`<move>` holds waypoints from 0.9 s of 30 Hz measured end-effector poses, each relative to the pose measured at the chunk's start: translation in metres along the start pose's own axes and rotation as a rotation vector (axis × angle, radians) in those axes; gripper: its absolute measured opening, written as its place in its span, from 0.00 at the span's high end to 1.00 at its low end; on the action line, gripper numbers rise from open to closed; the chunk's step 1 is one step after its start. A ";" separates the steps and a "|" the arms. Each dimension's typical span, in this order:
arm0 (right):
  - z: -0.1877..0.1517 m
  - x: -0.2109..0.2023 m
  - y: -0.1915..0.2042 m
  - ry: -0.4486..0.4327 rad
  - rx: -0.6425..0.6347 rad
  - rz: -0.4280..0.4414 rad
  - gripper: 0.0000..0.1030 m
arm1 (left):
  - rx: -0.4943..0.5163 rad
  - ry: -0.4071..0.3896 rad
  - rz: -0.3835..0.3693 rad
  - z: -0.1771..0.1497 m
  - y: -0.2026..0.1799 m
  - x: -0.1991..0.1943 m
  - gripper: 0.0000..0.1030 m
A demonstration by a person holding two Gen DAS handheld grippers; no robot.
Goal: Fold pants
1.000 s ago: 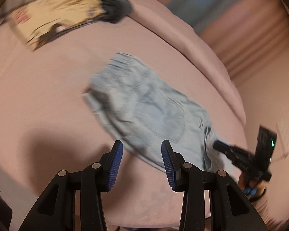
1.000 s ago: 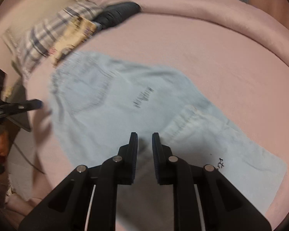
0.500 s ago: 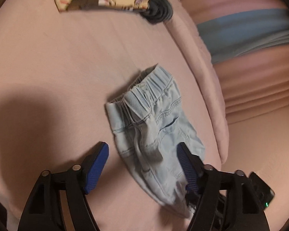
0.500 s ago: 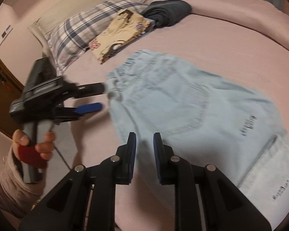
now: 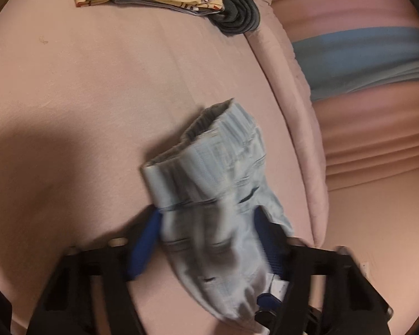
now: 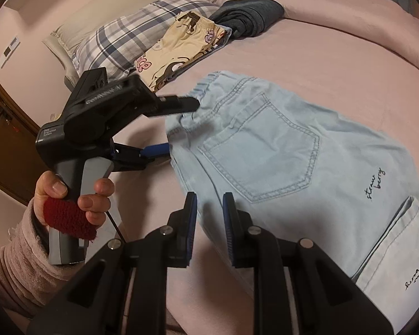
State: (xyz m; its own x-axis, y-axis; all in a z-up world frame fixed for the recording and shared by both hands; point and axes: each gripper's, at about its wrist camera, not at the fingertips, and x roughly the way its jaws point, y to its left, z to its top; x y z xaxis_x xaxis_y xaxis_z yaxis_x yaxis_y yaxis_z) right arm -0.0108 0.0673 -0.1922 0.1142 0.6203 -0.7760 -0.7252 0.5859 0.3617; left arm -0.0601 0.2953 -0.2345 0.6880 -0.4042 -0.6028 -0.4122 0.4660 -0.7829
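Light blue denim pants (image 6: pixel 293 153) lie back pocket up on the pink bed, one leg end folded over at the lower right. My left gripper (image 6: pixel 181 125), held by a person's hand (image 6: pixel 69 195), straddles the elastic waistband corner. In the left wrist view the waistband (image 5: pixel 209 167) is bunched between the blue pads (image 5: pixel 145 240) of my left gripper (image 5: pixel 206 215). Its jaws are closing and press on the cloth from both sides. My right gripper (image 6: pixel 209 209) hovers over the pants' near edge below the pocket, its jaws a narrow gap apart with nothing between them.
A cream cartoon-print garment (image 6: pixel 181 47) and a folded dark grey garment (image 6: pixel 248 14) lie near the plaid pillow (image 6: pixel 131 36) at the head of the bed. A pink duvet ridge (image 5: pixel 299 139) runs along the far side. The pink sheet (image 6: pixel 321 55) surrounds the pants.
My left gripper's jaws spread wide around the waistband, then drew in and bunched the cloth. My right gripper slid along the pants toward the pocket, then held still.
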 end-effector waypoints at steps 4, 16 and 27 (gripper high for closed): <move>-0.004 0.002 -0.004 0.011 0.018 -0.004 0.79 | 0.001 -0.011 0.022 -0.002 0.005 -0.002 0.63; -0.006 0.003 -0.019 0.005 0.056 -0.079 0.79 | 0.230 -0.105 0.157 -0.018 -0.035 -0.014 0.72; -0.010 -0.025 -0.035 -0.092 0.116 -0.126 0.80 | 0.450 -0.177 0.183 -0.035 -0.083 -0.025 0.88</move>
State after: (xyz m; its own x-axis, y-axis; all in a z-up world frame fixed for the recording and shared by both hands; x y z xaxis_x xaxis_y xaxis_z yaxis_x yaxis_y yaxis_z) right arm 0.0044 0.0262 -0.1909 0.2640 0.5803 -0.7705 -0.6187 0.7147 0.3263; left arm -0.0644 0.2391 -0.1597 0.7355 -0.1629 -0.6577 -0.2641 0.8250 -0.4996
